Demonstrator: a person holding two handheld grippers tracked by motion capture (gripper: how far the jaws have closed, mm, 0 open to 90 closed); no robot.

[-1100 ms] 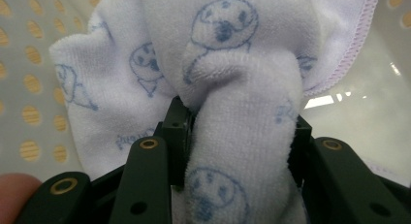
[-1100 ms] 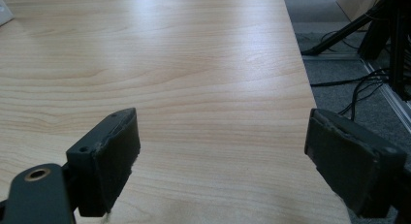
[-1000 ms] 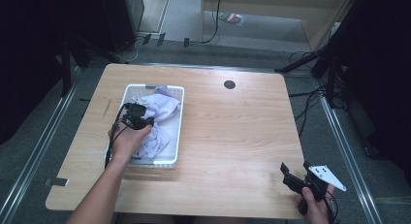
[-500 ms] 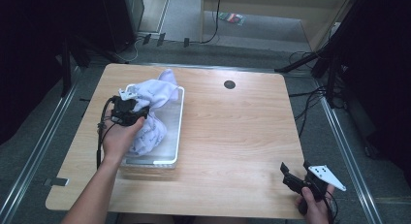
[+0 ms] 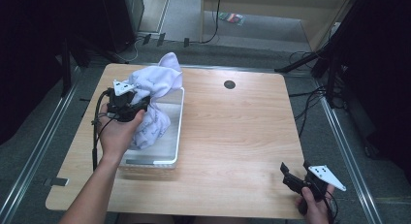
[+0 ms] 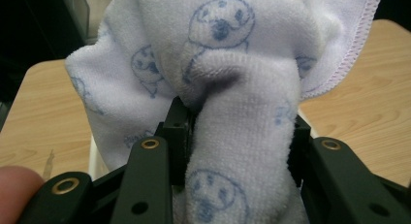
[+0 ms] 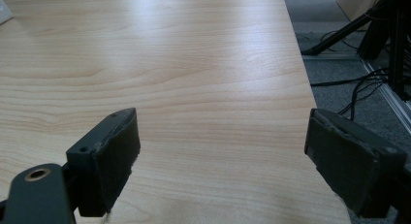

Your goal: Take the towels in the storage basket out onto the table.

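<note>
Above the far left part of the table, a white towel printed with small blue figures hung bunched from the left gripper, partly over the far end of a white tray and partly trailing down into it. From the left gripper view, the towel was pinched between the two black jaws, a thick fold of cloth wedged in the gap and draping over it. The hand behind that gripper was raised over the tray's left side. The step in hand appeared to be lifting the towel out of the tray; the lower part of the cloth was not yet clear of the tray walls. The next move would likely call for a further lift until the trailing end cleared the rim, then a carry toward the bare wood to the right of the tray. The right gripper rested near the front right corner of the table, well apart from the towel, its jaws spread wide with nothing between them, as confirmed in the right gripper view. It stood free to take a corner of the towel if the cloth needed spreading.
</note>
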